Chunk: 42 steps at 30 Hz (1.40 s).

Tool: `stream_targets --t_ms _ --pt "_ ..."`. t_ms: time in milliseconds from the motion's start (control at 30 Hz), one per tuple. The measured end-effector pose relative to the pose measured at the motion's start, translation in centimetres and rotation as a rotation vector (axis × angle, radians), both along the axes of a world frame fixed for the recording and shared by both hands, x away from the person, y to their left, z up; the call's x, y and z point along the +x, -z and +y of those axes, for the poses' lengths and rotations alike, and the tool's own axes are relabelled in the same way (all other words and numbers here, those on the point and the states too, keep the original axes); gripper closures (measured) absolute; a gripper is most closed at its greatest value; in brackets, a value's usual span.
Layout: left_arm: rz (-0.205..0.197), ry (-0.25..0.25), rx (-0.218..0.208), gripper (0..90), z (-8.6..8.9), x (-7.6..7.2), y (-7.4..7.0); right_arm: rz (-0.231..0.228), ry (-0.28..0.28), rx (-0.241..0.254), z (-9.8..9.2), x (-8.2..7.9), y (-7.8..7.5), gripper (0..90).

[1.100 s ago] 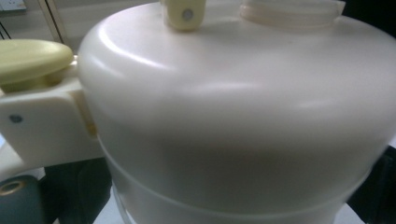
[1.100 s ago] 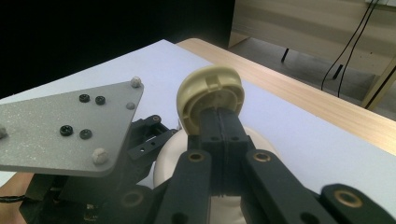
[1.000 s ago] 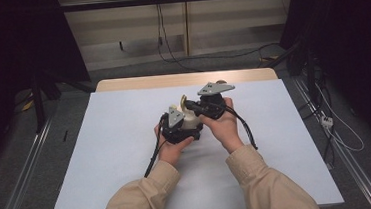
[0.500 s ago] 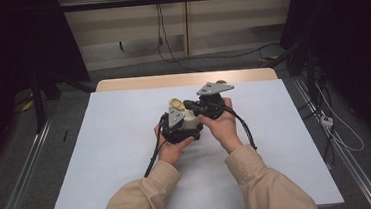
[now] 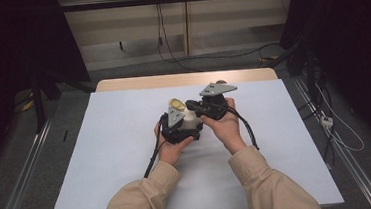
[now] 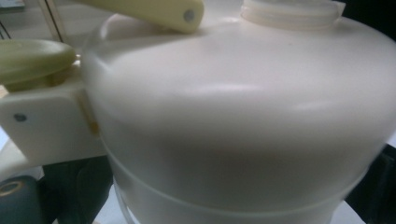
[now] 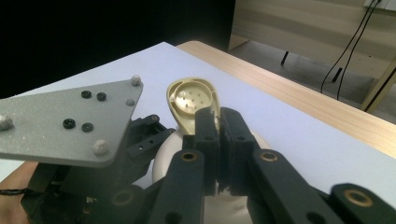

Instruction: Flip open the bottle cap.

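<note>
At the centre of the high view, just above the middle of the white-covered table (image 5: pixel 102 156), a person holds a cream plastic bottle (image 5: pixel 190 118) between 2 hand-held tools. The left tongs (image 5: pixel 188 127) come in from below and left and seem to clamp the bottle's body. In the left gripper view the bottle (image 6: pixel 243 116) sits so close that its jaws are hidden, so whether they are closed on it cannot be told for certain. Its threaded neck (image 6: pixel 292 9) shows at the top right of that frame, uncovered.

The right tongs (image 7: pixel 219 140) are pinched tight on the hinged flip lid (image 7: pixel 194 101), a pale yellow-green teardrop cap standing up with its ribbed underside facing the camera, at the centre of the right gripper view. In the high view the lid (image 5: pixel 176 104) rises just above the left tool's grey plate.

The step in hand looks like working the flip lid on its hinge, with the left tool steadying the body. The next move probably calls for swinging the lid along the hinge's arc, gently, without twisting the thin tab or letting the smooth bottle slip.
</note>
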<state>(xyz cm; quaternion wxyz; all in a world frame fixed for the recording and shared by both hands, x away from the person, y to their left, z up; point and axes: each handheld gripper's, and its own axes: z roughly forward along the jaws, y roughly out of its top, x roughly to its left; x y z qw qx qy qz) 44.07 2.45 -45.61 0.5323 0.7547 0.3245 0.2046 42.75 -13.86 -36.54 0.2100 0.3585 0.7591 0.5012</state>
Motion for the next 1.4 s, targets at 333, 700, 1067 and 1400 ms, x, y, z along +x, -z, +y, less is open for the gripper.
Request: stream_targets --t_ms 333,700,1067,1400 --pt "-0.003 0.011 0.011 4.5 0.3 -0.3 -0.1 0.0 0.017 0.013 -0.9 -0.5 0.0 75.7" --pt "0.032 0.036 0.043 4.2 0.9 -0.7 0.2 -0.011 0.056 0.025 -1.6 -1.1 -0.4 51.8" --pt "0.023 0.049 0.03 5.3 3.6 -1.9 -0.5 -0.008 0.06 0.045 -2.4 -1.8 -0.1 36.5" --pt "0.025 0.075 0.004 4.8 5.4 -2.7 -1.4 0.01 0.065 0.064 -2.9 -2.7 0.7 29.7"
